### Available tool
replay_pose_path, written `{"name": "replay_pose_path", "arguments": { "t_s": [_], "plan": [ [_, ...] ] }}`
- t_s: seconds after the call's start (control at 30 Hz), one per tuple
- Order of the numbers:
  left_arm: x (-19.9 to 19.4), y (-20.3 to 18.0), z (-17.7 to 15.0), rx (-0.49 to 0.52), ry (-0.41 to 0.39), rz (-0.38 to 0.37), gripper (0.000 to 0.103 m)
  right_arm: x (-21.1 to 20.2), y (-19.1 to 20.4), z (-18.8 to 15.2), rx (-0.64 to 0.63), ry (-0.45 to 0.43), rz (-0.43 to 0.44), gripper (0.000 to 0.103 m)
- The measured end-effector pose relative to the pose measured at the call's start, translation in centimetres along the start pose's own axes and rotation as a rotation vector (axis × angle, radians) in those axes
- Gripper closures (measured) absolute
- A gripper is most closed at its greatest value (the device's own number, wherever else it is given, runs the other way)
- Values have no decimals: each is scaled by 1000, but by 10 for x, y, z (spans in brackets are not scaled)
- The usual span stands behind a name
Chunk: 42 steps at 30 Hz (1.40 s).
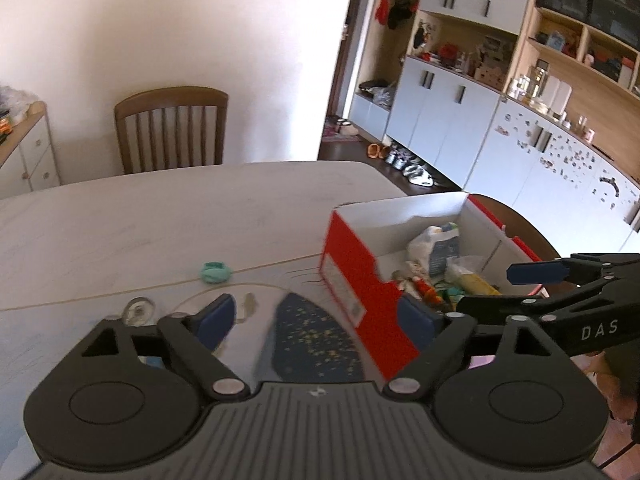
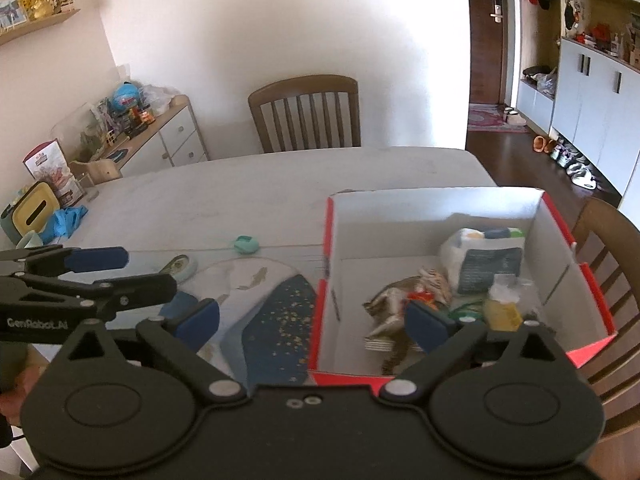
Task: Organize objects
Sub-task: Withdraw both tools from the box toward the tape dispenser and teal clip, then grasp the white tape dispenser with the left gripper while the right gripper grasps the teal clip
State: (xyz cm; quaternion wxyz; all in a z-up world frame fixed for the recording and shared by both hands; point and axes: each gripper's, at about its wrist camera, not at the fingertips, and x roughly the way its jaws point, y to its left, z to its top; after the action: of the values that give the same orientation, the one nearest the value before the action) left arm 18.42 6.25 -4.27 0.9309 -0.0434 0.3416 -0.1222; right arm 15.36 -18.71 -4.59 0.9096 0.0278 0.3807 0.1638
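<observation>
Left gripper (image 1: pixel 318 322) agape; box (image 1: pixel 352 276) perhaps straddled

Items jumbled in the red box (image 2: pixel 440 216) blur beyond telling.

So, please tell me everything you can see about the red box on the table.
The red box looks like a cardboard shoebox: red outside, white inside, lid off, with a white label on its near end. It stands upright on the table at the right side, beside a blue starry mat. Inside lie a white packet, a yellow item in clear wrap and other small things. Neither hand-held gripper touches it.
</observation>
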Motion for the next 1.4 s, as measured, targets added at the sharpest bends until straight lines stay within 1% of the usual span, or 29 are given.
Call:
{"name": "replay_pose_path", "arguments": {
  "t_s": [0.03, 0.23, 0.43, 0.53, 0.7, 0.87, 1.0, 1.1, 1.3, 1.4],
  "plan": [
    [-2, 7, -2, -9, -7, 5, 0, 2, 4, 1, -4, 2, 3, 4],
    [-12, 44, -12, -52, -44, 44, 0, 20, 30, 9, -25, 16, 24, 4],
    [-10, 80, -21, -70, -51, 109, 0, 49, 56, 23, -50, 19, 43, 4],
    [-6, 100, -26, -75, -38, 128, 0, 67, 68, 30, -65, 26, 42, 4],
    [12, 126, -28, -76, -2, 156, 0, 97, 80, 41, -92, 43, 41, 4],
    [41, 144, -31, -91, 26, 173, 0, 133, 81, 50, -85, 64, 32, 4],
    [62, 152, -34, -91, 37, 178, 0, 162, 79, 54, -84, 88, 28, 4],
    [79, 157, -36, -85, 61, 189, 0, 183, 79, 57, -89, 105, 19, 5],
    [103, 163, -41, -74, 72, 198, 0, 225, 80, 55, -104, 172, 26, 6],
    [113, 168, -44, -78, 80, 211, 0, 238, 81, 56, -109, 189, 30, 7]
  ]
}}
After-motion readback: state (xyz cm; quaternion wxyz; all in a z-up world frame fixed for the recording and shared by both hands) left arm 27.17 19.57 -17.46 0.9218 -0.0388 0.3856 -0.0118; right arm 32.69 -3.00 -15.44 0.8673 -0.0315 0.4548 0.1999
